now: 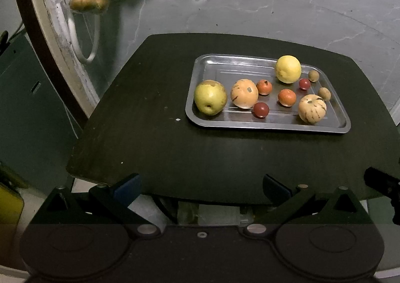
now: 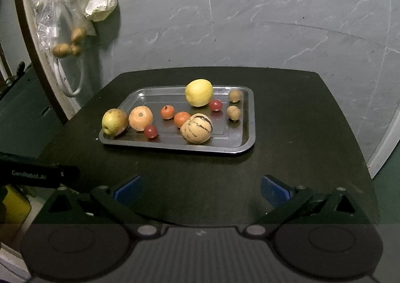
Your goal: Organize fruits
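Fruit on the tray (image 2: 246,138) at twelve o'clock is round; with both grippers' fingers (image 1: 127,186) (image 2: 273,188) spread, neighbours are easily nudged rolling onto the bench (image 2: 300,158).

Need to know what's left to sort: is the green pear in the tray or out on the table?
In the tray. The green pear sits at the left end of the metal tray, inside its rim.
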